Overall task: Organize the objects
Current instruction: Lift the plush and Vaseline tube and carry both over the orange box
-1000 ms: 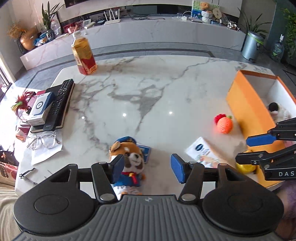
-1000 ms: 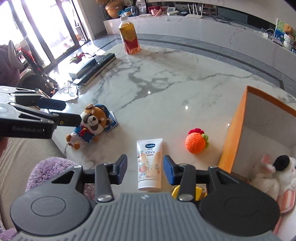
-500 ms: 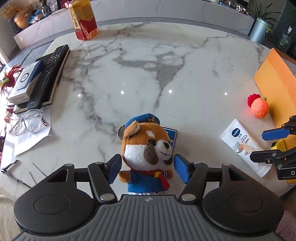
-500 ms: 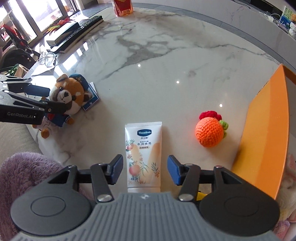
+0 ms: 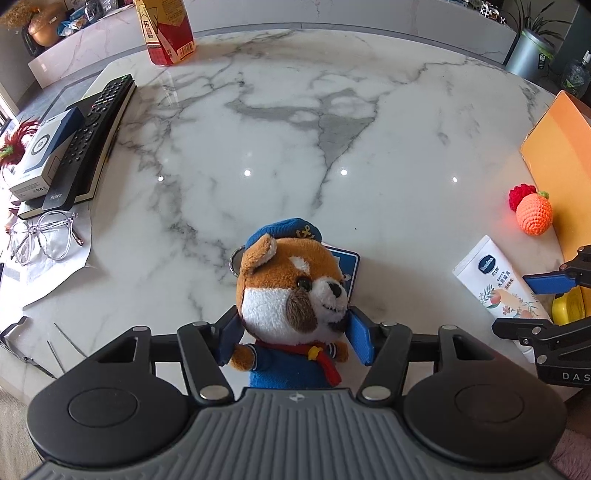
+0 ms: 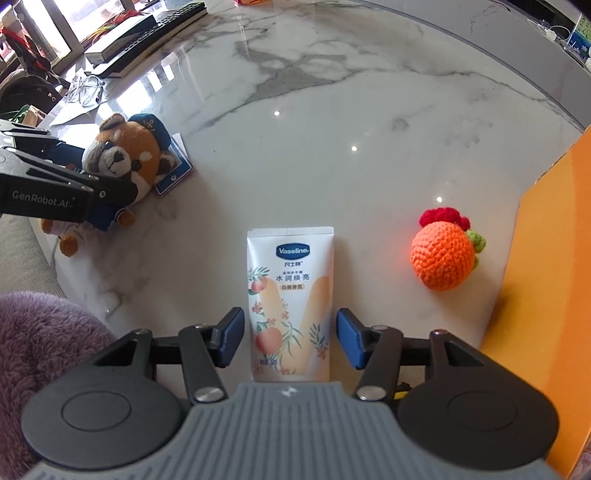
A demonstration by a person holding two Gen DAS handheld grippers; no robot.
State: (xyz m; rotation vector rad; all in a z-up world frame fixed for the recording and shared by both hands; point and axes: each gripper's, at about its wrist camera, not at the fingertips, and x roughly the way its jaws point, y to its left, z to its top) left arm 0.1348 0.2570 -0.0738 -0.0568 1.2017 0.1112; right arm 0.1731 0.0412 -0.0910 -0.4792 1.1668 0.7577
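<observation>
A brown plush dog in a blue sailor cap and suit lies near the table's front edge, on a blue card. My left gripper straddles its neck. The jaws are closing, and the pads stand at its cheeks without visibly squeezing. A white Vaseline tube lies flat between the pads of my right gripper. These jaws are also closing, with a small gap on each side. In the right wrist view the plush dog is at the left, between the left gripper's fingers.
A crocheted orange lies beside the orange box at the right, with a yellow thing near it. At the table's left are a remote, a white carton and glasses. A drink bottle stands at the back.
Both grippers have come down toward the table. The left one now has the plush dog between its pads, and the right one has the tube between its pads.
</observation>
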